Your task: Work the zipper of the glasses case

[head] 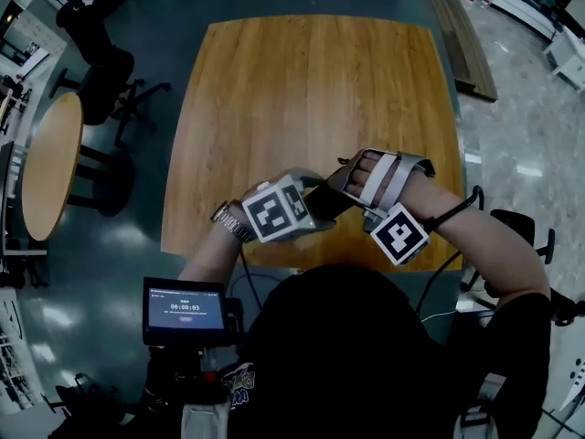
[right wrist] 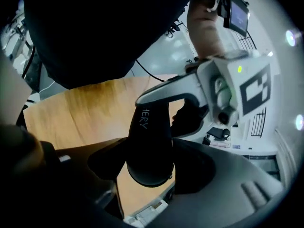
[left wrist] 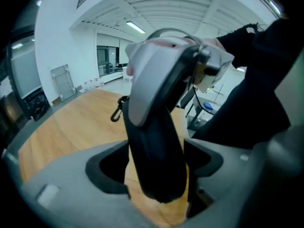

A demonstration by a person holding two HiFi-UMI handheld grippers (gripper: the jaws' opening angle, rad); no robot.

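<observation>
1. Head view: the glasses case [head: 322,201] hangs over the near edge of the table [head: 302,80], between both grippers
2. I see the right gripper [right wrist: 147,170] squeezing one end; the left gripper [left wrist: 156,175] has wide jaws around the other
3. It looks light, stiff and slippery, so I'd hold it tight by its ends

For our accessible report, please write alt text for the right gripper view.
The right gripper clamps one end of a dark glasses case above a wooden table. The left gripper, jaws open, straddles its far end.
</observation>
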